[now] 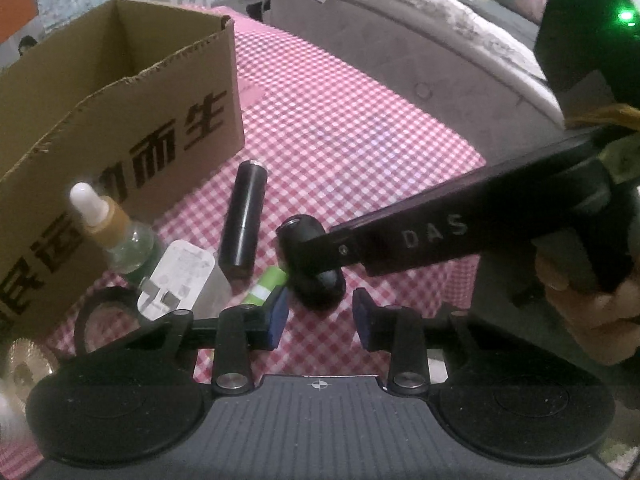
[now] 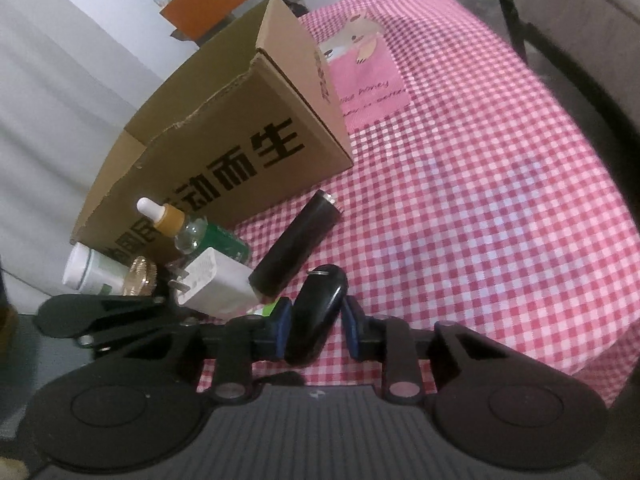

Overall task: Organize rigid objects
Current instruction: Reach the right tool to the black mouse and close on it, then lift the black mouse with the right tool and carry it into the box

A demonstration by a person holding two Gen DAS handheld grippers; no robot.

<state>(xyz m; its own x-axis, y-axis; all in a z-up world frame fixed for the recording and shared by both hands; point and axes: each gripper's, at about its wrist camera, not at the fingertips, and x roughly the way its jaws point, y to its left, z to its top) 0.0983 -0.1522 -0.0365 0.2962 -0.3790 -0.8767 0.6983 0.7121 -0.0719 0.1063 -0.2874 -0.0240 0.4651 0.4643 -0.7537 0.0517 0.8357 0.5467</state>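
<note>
A black key fob (image 2: 316, 312) (image 1: 310, 260) lies on the pink checked cloth. My right gripper (image 2: 314, 326) is shut on it, blue pads on both its sides; in the left wrist view the right gripper's arm (image 1: 440, 232) reaches in over the fob. My left gripper (image 1: 320, 316) is open and empty just in front of the fob. A black cylinder (image 1: 242, 220) (image 2: 296, 246), a white charger plug (image 1: 180, 278) (image 2: 218, 280), a dropper bottle (image 1: 116, 232) (image 2: 180, 228) and a green tube (image 1: 266, 286) lie to the left.
An open cardboard box (image 1: 116, 120) (image 2: 240, 136) stands at the left behind the objects. A black tape ring (image 1: 104, 316), a gold disc (image 2: 140, 276) and a white jar (image 2: 90, 270) lie at the far left. A bed (image 1: 440, 40) runs along the right.
</note>
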